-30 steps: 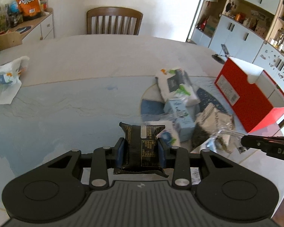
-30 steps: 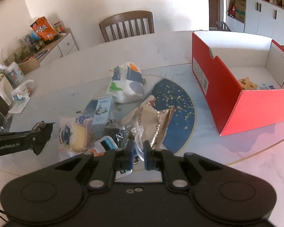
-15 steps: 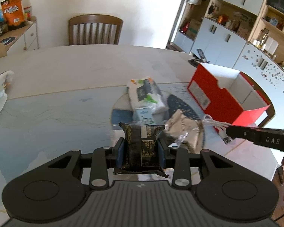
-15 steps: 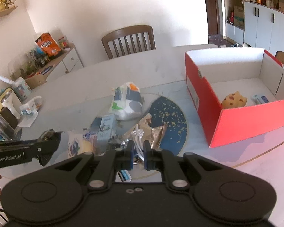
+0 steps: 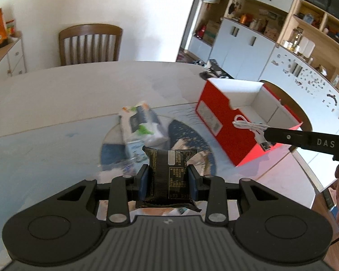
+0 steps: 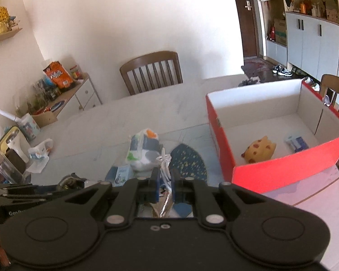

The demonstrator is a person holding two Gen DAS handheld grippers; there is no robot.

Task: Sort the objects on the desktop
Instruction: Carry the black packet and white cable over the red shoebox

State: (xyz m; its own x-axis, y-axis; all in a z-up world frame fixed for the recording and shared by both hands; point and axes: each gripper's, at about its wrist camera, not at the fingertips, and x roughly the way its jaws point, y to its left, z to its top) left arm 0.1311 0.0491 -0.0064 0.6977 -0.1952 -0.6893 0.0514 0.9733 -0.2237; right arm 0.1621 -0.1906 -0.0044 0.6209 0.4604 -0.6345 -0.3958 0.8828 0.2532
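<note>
Left wrist view: the left hand-held gripper (image 5: 168,178) sits at 6 o'clock, clenched on a black snack packet (image 5: 168,176) that is lifted clear of the desk (image 5: 56,94). Behind it, near the centre, a loose pile remains on a round blue mat (image 5: 187,133): a white tissue pack (image 5: 142,124), a small pale carton (image 5: 133,148) and a crinkled foil bag (image 5: 201,155). At 3 o'clock stands the open red box (image 5: 223,122), and in front of it the right hand-held gripper (image 5: 267,135) reaches in from the right edge, pinching a coiled white cable (image 5: 248,125) that hangs in the air above the box's near wall.

Right wrist view: at 9 o'clock the left gripper and its dark packet (image 6: 71,180) show at the picture's edge. At 6 o'clock the right gripper's jaws are closed tight on the white cable (image 6: 165,160), with the tissue pack (image 6: 142,149) just beyond. At 3 o'clock the red box (image 6: 282,169) already holds a yellow spotted toy (image 6: 260,149) and a small blue-and-white packet (image 6: 297,143).

By my reading, sorting is partly done: two things are boxed, two more are held and apparently bound for the box, and at least three items on the mat are left to move.
</note>
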